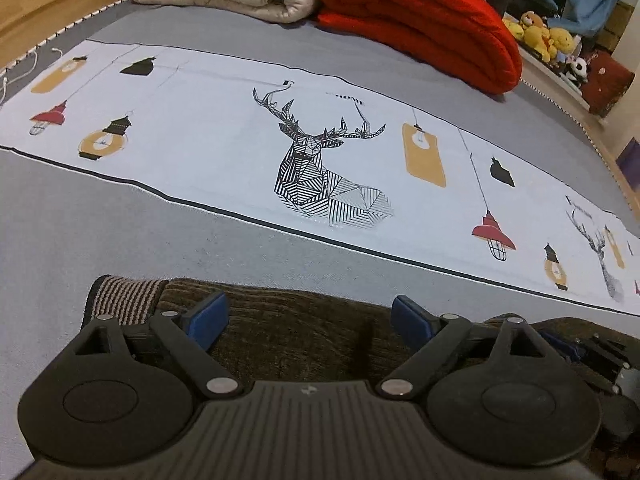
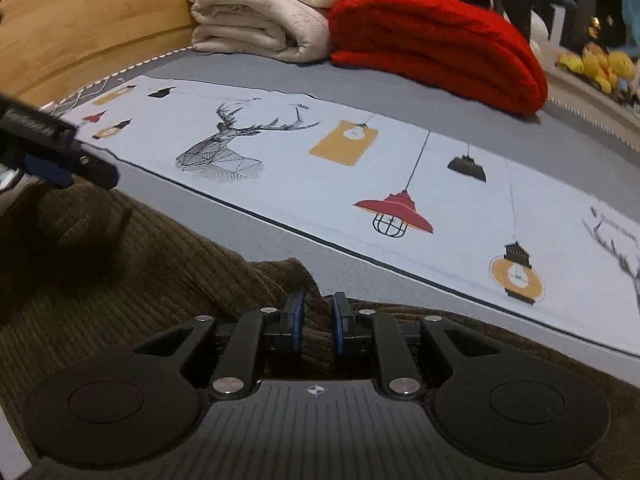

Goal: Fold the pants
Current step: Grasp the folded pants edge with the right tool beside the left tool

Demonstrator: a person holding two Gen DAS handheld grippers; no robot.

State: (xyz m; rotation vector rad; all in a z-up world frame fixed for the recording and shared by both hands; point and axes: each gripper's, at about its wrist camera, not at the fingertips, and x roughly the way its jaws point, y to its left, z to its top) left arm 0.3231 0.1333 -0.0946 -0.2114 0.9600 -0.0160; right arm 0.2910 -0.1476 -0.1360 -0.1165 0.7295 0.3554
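Brown pants point(image 2: 132, 280) bunch between right gripper point(image 2: 317, 322) pads; left gripper point(image 1: 308, 320) spread.

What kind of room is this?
Most likely a bedroom: a bed under a grey sheet, folded red blanket and cream blanket stacked at its far end, and stuffed toys beside it.

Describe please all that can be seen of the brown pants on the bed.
The pants look like dark brown corduroy, with fine ribs running along the cloth. At one end is a knitted striped band, brown and pale. They lie low and rumpled on the grey bed cover, at its near edge, beside the pale printed strip with the deer. The right gripper is shut on a raised fold of the cloth. The left gripper is open, its fingers spread low over the cloth.
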